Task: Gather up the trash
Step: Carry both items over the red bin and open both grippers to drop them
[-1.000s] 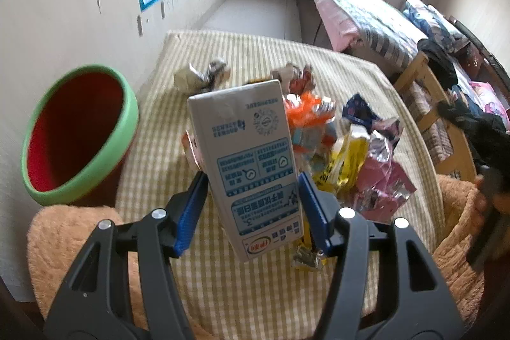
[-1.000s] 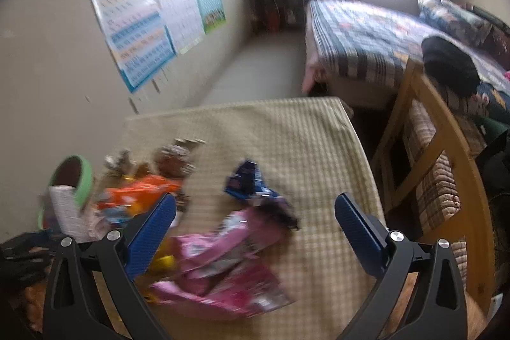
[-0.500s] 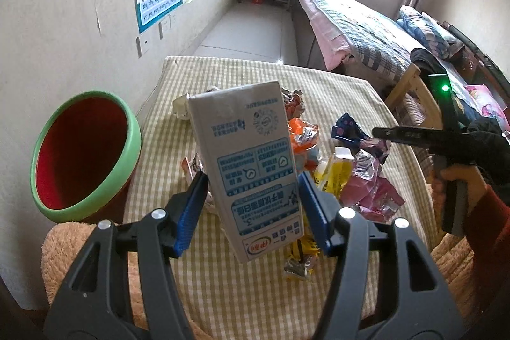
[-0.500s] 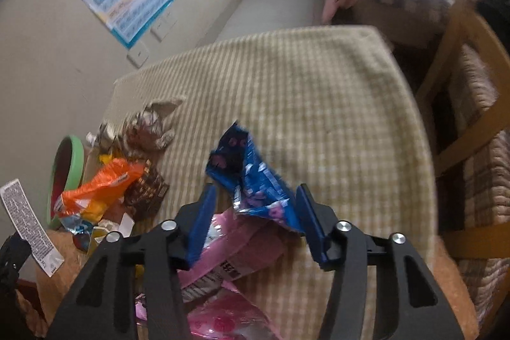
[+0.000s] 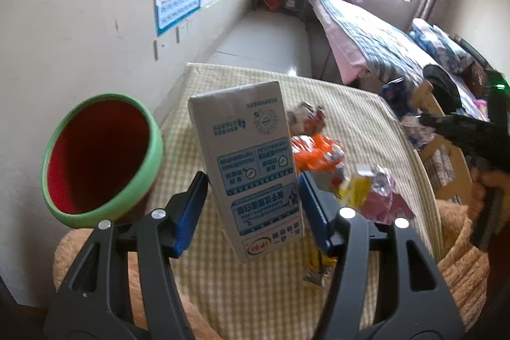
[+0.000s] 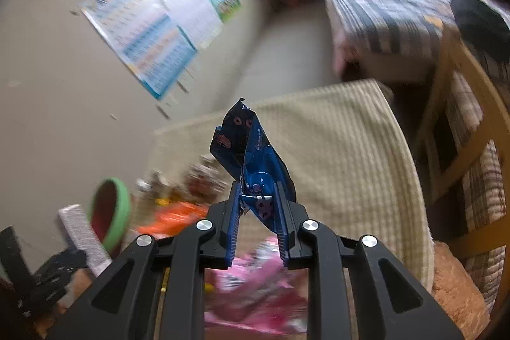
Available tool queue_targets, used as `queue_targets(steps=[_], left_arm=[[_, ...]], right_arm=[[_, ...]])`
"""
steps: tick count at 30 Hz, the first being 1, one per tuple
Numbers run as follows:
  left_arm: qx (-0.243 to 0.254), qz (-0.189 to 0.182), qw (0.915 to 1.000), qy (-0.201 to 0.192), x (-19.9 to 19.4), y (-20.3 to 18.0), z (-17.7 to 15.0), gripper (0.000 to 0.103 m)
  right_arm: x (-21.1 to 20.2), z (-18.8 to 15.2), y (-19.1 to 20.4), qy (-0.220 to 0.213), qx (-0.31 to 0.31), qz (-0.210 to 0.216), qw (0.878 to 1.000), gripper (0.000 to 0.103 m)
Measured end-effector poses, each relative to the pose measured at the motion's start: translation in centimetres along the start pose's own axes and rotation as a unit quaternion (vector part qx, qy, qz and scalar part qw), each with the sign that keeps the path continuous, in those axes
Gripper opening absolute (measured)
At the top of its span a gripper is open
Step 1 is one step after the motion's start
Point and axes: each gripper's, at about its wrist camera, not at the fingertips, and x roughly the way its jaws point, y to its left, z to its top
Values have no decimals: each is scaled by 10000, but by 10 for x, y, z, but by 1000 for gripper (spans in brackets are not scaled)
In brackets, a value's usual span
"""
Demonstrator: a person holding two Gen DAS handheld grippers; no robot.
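Above the checked tabletop (image 5: 357, 104), the left hand-held gripper (image 5: 253, 206) pinches a milk carton (image 5: 251, 168) beside the green-rimmed bin (image 5: 102, 155). Right hand-held gripper (image 6: 256, 212) clamps a blue wrapper (image 6: 251, 155), lifted off the surface.

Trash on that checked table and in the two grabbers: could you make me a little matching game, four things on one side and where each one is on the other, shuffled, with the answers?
Things:
1. milk carton
2. blue wrapper
3. orange wrapper
4. green-rimmed bin

Places:
A. lying on the checked tablecloth
B. clamped in the right gripper
C. standing by the wall, at the table's left edge
D. clamped in the left gripper

Pairs: 1-D, 2-B, 3-A, 4-C
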Motion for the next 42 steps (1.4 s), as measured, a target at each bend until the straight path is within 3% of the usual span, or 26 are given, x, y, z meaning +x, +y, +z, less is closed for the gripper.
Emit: queue_targets(steps=[4, 8, 15, 21, 27, 40, 42], left_arm=[[-188, 186, 9995, -163, -9, 23, 5, 57], [-443, 414, 9977, -303, -18, 55, 9, 57], [-728, 943, 9922, -359, -25, 120, 15, 57], [-814, 1431, 9860, -250, -18, 169, 16, 57], [-957, 1507, 9839, -16, -3, 202, 13, 57], [-1036, 1498, 9832, 136, 18, 225, 14, 57], [-1060, 1556, 9820, 128, 19, 226, 14, 57]], right_arm=[[-8, -1, 45, -227, -184, 324, 9990, 20], [6, -5, 91, -125, -362, 693, 9969, 20], [58, -19, 183, 423, -751, 1341, 9872, 20], [108, -32, 251, 949, -1031, 1625, 9767, 20], [148, -42, 290, 1283, -1116, 1674, 9711, 20], [166, -37, 329, 1343, -1278, 1645, 9688, 23], [168, -36, 329, 1361, -1238, 1682, 9684, 35]])
